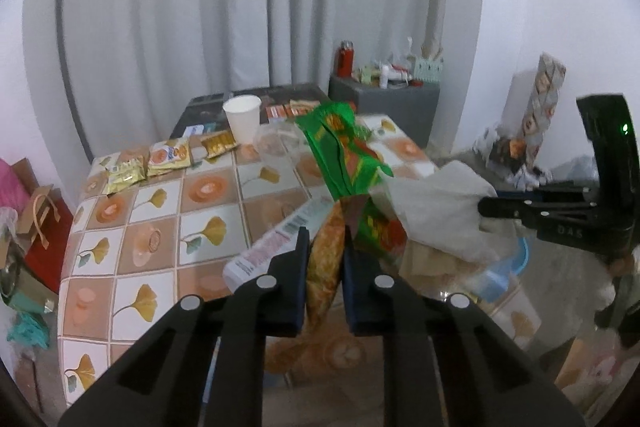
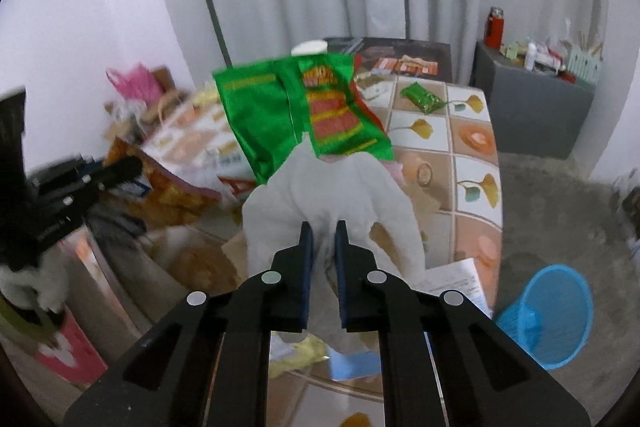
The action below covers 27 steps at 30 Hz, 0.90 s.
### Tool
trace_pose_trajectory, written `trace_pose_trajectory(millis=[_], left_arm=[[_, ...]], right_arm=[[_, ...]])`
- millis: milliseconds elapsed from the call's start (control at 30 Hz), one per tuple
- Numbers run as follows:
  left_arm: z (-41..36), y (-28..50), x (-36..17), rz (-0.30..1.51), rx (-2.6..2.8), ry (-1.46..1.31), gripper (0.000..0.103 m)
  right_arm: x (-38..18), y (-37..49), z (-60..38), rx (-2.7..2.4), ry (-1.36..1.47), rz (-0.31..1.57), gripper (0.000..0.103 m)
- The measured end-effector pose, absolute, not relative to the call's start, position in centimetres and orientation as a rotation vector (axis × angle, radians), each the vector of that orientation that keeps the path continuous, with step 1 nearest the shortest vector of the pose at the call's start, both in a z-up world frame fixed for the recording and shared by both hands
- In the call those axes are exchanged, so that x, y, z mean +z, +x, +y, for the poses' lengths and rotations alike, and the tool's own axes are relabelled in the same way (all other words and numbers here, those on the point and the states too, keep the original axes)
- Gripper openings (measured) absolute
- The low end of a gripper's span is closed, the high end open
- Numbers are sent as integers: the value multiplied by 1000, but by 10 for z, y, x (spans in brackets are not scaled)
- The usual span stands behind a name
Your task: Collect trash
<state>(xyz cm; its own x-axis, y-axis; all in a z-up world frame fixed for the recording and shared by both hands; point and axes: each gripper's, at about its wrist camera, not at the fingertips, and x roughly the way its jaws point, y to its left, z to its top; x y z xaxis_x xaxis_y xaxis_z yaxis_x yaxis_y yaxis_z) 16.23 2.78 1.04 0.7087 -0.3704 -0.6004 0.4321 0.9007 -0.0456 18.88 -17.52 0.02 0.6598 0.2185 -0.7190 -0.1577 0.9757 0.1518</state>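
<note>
My left gripper is shut on an orange snack wrapper, with a green wrapper and a white barcode wrapper bunched with it above the table's near edge. My right gripper is shut on a white tissue; it also shows at the right of the left wrist view, touching the bunch. The green wrapper hangs just beyond the tissue. The left gripper shows at the left with the orange wrapper.
The tiled-pattern table carries yellow sachets, a white paper cup, a clear plastic cup and a small green packet. A blue mesh bin stands on the floor. A grey cabinet stands behind.
</note>
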Motion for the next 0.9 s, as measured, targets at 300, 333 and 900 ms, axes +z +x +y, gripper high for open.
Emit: trace_pose_trajectory(millis=[300, 333, 900], left_arm=[[48, 159, 0, 613, -503, -62, 12], [48, 158, -3, 612, -500, -67, 12], [60, 145, -33, 528, -529, -204, 12]], right_arm=[[-9, 186, -175, 157, 92, 859, 28], [-9, 184, -175, 152, 85, 856, 33], [12, 125, -154, 361, 51, 803, 46]])
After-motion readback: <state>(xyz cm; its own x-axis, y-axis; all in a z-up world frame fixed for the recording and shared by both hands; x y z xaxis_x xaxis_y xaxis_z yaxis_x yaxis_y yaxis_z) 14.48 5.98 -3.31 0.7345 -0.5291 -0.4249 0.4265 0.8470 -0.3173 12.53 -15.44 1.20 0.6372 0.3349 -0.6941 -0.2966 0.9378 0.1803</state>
